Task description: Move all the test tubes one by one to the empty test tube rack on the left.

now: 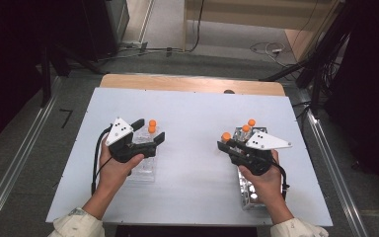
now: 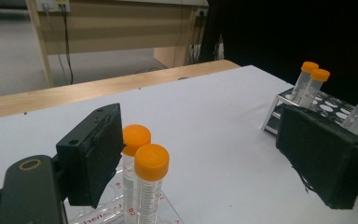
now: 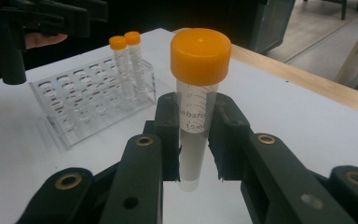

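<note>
My right gripper (image 3: 193,116) is shut on a clear tube (image 3: 192,140) with an orange cap (image 3: 200,49), held upright above the white table; in the high view this tube (image 1: 225,137) sits at the gripper's (image 1: 223,144) tip, left of a metal rack (image 1: 249,190). My left gripper (image 1: 150,131) stands open around two orange-capped tubes (image 1: 152,126) in a clear plastic rack (image 1: 145,170). In the left gripper view the two tubes (image 2: 150,163) stand near the left jaw, with the pads not pressing on them.
The metal rack (image 2: 335,105) on the right holds two more orange-capped tubes (image 2: 313,74). The white sheet (image 1: 192,113) lies on a wooden table (image 1: 187,83). Cables and dark stands lie on the floor beyond the far edge.
</note>
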Tool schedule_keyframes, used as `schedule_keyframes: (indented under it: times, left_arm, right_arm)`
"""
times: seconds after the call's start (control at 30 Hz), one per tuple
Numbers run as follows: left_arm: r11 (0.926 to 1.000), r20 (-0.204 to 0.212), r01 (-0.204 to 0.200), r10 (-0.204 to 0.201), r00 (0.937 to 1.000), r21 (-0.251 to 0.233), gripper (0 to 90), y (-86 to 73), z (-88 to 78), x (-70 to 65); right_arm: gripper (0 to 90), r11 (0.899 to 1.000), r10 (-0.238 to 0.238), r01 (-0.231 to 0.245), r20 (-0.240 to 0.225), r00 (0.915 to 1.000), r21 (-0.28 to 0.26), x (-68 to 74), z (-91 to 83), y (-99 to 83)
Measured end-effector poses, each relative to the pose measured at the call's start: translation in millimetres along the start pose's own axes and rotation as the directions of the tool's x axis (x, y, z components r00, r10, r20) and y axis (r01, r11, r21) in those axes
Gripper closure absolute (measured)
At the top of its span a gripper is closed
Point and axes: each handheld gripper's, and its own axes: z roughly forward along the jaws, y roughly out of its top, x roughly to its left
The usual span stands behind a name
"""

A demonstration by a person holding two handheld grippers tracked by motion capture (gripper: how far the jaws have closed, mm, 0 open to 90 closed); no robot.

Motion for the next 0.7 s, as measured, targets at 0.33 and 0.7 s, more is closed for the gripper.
schedule_keyframes:
  times: [0.33,0.7]
  left_arm:
    - [0.9999,0.023,-0.013,0.013,0.9996,0.008,14.9,-0.7,2.0,-6.2]
    - [0.9989,0.101,-0.038,0.034,0.9943,0.029,7.2,-1.6,7.7,-23.1]
  right_arm:
    - [72.4,0.999,-0.027,0.029,-0.049,0.9984,0.031,14.5,19.8,2.3]
    - [72.4,0.996,-0.057,0.064,-0.104,0.9930,0.063,31.0,42.2,3.9]
